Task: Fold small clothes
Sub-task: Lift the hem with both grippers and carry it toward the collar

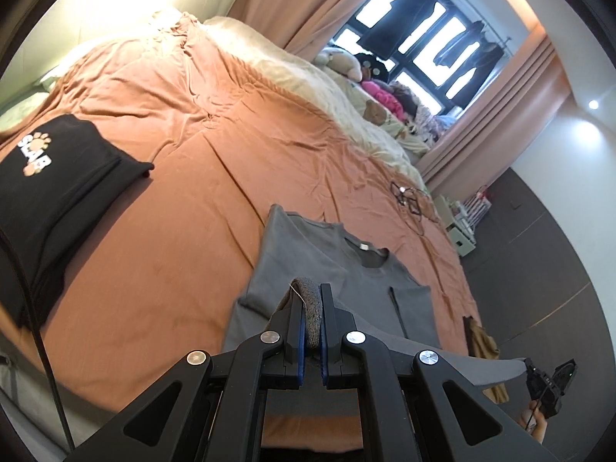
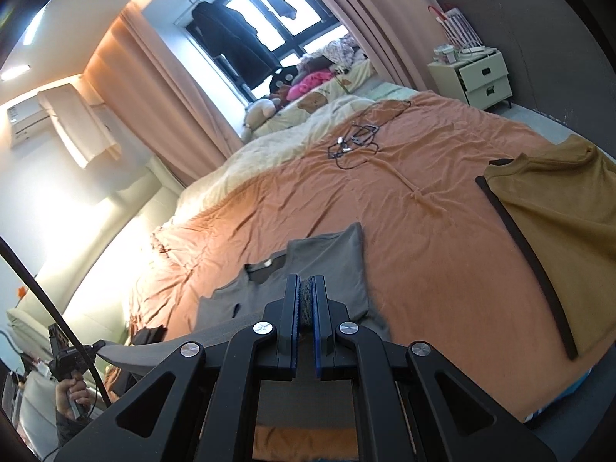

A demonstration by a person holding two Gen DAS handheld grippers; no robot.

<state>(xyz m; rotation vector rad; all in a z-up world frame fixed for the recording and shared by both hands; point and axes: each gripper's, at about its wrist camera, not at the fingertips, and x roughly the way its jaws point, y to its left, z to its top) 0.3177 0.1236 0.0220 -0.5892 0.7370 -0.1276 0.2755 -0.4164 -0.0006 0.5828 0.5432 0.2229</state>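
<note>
You're in home bedroom. Wide bed [image 2: 423,208] under rumpled orange sheet fills most of view, cream duvet [image 1: 308,77] bunched along far side. Stuffed toys [image 2: 265,109] piled by window [image 2: 277,27], dark clothes hung before panes. Peach curtains [image 2: 154,88] either side. Pale two-drawer nightstand [image 2: 481,81] by bed corner. Wall air conditioner [image 2: 27,123] above padded headboard. Shirts laid out on bed.

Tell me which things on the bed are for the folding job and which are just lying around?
For the job:
grey T-shirt, pinched by the left gripper and the right gripper
folded black shirt
mustard top

Just lying about:
tangled cables
soft toys
bedside drawers
</note>
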